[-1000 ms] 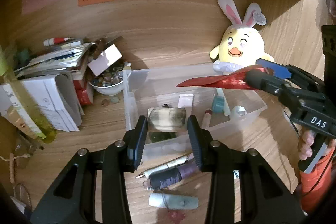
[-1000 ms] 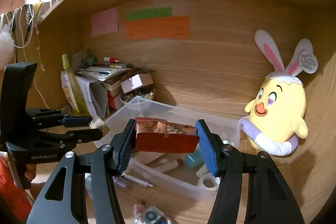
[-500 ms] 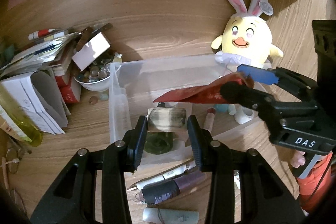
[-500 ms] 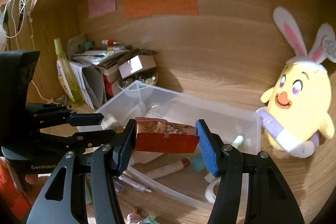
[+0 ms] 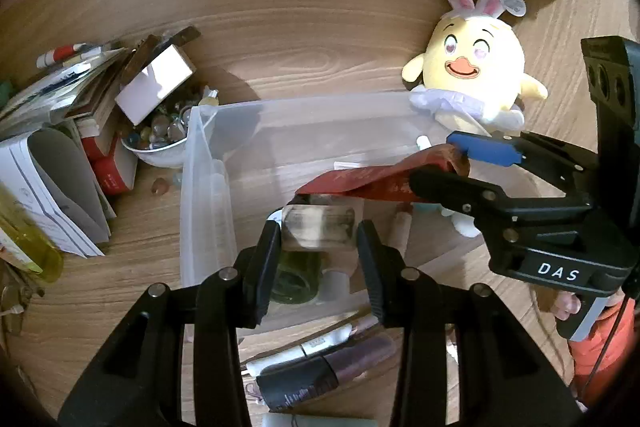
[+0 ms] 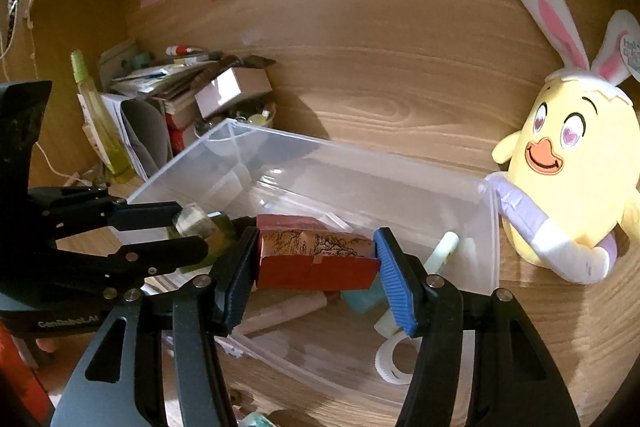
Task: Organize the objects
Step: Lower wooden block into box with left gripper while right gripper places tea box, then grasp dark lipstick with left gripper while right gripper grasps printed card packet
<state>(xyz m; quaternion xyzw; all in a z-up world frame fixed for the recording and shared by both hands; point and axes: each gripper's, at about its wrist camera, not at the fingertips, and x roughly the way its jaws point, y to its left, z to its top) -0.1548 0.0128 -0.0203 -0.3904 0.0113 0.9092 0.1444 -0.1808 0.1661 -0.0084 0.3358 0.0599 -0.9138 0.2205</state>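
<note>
Clear plastic bin [image 6: 360, 179]: sits open-topped on the wooden desk [image 5: 140, 267], against the wood back panel; both grippers hang over it.
Plush chick with rabbit ears [image 6: 572, 179]: upright just beside the bin's right end, leaning on the back panel.
Paper and book stack [image 5: 60, 131]: left of the bin, with a white box [image 5: 156, 83] tilted on top and a bowl of glass beads [image 5: 160, 139] just beside the bin's corner.
Right gripper [image 6: 316, 263]: half open, clenched on a red packet [image 6: 316, 255]; the black pad presses 1 end and the blue ribbed pad the other.
Red packet: long axis level, running pad to pad across the right wrist view; printed face up, red side toward the camera; above the bin's middle, its far end over the left gripper's load in the left wrist view.
Left gripper [image 5: 318, 239]: about a third open, grasping a small clear jar [image 5: 318, 229] by its 2 ends.
Small clear jar: long axis crosswise between the pads, over the bin's near side, above a green round item [image 5: 294, 275] lying in the bin.
Bin contents: a pink tube [image 6: 280, 311], a teal piece [image 6: 362, 297] and a white tape ring [image 6: 394, 359] lie under the packet.
Desk in front of the bin: a dark purple tube [image 5: 324, 371] and a white pen [image 5: 304, 349] lie below the left gripper.
Person's hand [image 5: 564, 307]: on the right gripper's handle, beside an orange sleeve [image 5: 600, 343].
</note>
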